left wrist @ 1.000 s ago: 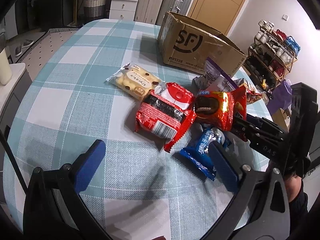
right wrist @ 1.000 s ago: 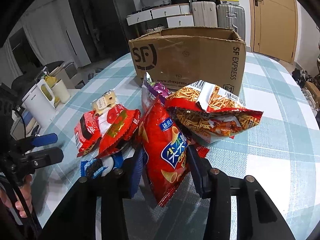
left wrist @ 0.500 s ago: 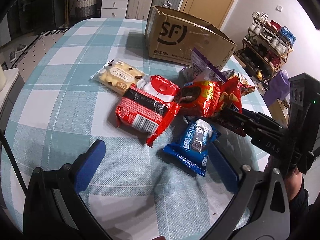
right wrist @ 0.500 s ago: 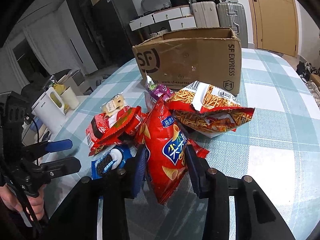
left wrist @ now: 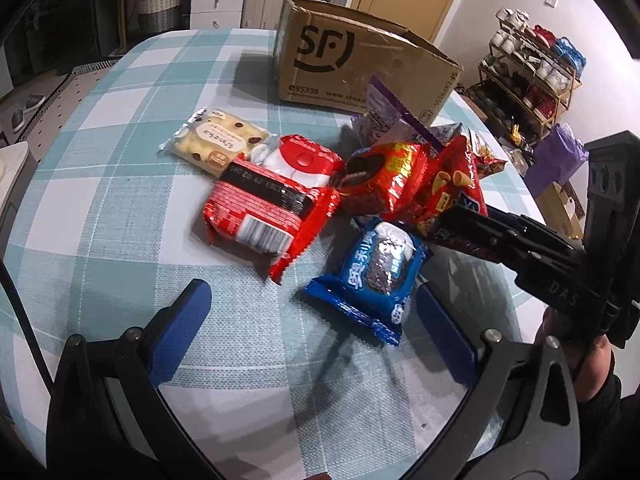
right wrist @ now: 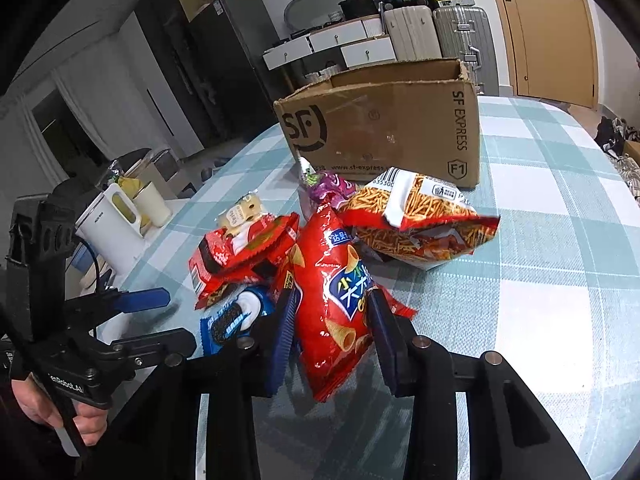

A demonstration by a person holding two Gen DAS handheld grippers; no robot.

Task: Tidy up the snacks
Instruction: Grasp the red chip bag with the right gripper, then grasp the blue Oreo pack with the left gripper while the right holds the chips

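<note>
Snacks lie in a heap on the checked tablecloth (left wrist: 120, 208) in front of an open SF cardboard box (left wrist: 360, 64). My right gripper (right wrist: 334, 300) is closing, and its blue pads press the sides of a red chip bag (right wrist: 332, 280), which stands tilted up. My left gripper (left wrist: 310, 296) is open just above the cloth. A blue cookie pack (left wrist: 372, 272) lies between its fingers, close to the right one and untouched. Beyond it are a red biscuit pack (left wrist: 268, 208), a cream cookie packet (left wrist: 216, 140), a red sandwich-cookie pack (left wrist: 380, 180) and an orange stick-snack bag (right wrist: 420, 216).
A purple packet (left wrist: 384, 116) leans against the box. A white kettle (right wrist: 108, 224) and a mug (right wrist: 154, 204) stand on a side unit left of the table. Suitcases (right wrist: 432, 28) and drawers line the far wall. A shoe rack (left wrist: 532, 76) stands off the table's right edge.
My left gripper has shifted so that the blue cookie pack now lies between its fingers. My right gripper's pads have drawn closer together on the red chip bag.
</note>
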